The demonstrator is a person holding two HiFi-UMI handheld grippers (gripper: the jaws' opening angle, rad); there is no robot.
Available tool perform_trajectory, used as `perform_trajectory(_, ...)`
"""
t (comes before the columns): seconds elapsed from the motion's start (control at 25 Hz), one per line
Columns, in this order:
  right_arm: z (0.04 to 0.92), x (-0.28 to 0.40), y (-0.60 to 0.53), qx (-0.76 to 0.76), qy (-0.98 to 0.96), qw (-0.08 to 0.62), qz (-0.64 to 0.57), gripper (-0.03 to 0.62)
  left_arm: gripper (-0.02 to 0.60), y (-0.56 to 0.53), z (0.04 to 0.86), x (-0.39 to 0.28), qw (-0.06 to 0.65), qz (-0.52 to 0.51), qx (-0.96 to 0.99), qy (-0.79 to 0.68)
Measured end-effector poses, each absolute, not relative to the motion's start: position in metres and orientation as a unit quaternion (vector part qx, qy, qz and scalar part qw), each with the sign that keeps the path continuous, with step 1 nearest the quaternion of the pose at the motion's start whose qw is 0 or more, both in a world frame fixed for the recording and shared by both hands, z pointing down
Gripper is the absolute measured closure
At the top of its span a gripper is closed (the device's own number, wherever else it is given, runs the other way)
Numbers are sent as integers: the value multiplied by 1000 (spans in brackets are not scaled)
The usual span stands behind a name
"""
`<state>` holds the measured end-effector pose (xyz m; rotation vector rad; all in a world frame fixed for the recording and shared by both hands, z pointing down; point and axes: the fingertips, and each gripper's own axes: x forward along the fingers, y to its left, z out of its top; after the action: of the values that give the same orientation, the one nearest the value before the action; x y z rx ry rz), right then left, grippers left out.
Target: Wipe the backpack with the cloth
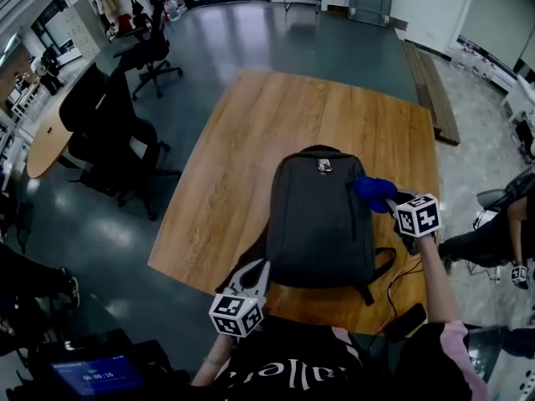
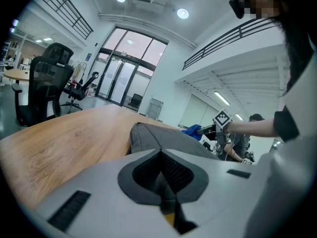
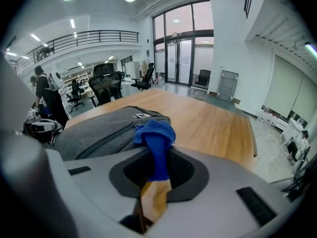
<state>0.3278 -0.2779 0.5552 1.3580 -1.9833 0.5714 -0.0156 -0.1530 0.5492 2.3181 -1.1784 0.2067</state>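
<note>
The backpack [image 1: 322, 215] lies flat on the wooden table [image 1: 276, 124], top end pointing away from the person and bottom end close to the table's near edge. It sits right of the table's centre. A narrow strip of bare wood separates its right side from the right table edge. Wide bare wood extends on its far side and on its left. One strap [image 1: 380, 266] trails from the lower right corner onto the wood. A dark phone [image 1: 405, 320] and a thin cable [image 1: 401, 278] lie near the front right corner, apart from the backpack body. Office chairs [image 1: 109, 132] stand on the floor to the left, well apart from the table.

The blue cloth [image 1: 374, 190] rests at the upper right edge of the backpack. The right gripper [image 1: 391, 203] has its jaws pressed together on the cloth, which bunches beyond the tips.

The left gripper [image 1: 257, 270] is at the backpack's near left corner. Its jaws are closed, with a strip of grey backpack fabric pinched between the pads.
</note>
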Motion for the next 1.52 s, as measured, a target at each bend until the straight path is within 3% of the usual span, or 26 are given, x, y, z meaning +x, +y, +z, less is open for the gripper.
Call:
perform_trajectory(0.28,500,270,-289,482,-804,307,162,539,581,-158,551,-31,269,70,846,-456)
perform_trajectory(0.6,438,117,-298,385,-883,247,107,539,581,-164,552,-45,272,64,840,-465)
perform_trajectory(1.0,454,-51,-282,279,-924,228,126,539,581,-169,556,-69,276,59,837,-469)
perform_trajectory(1.32,519,-35,-280,311,-886,304,160,539,581,-166,559,-88,279,62,841,-459)
perform_trajectory(1.52,508,11,-275,359,-872,280,178,539,581,-165,565,-95,281,69,849,-442)
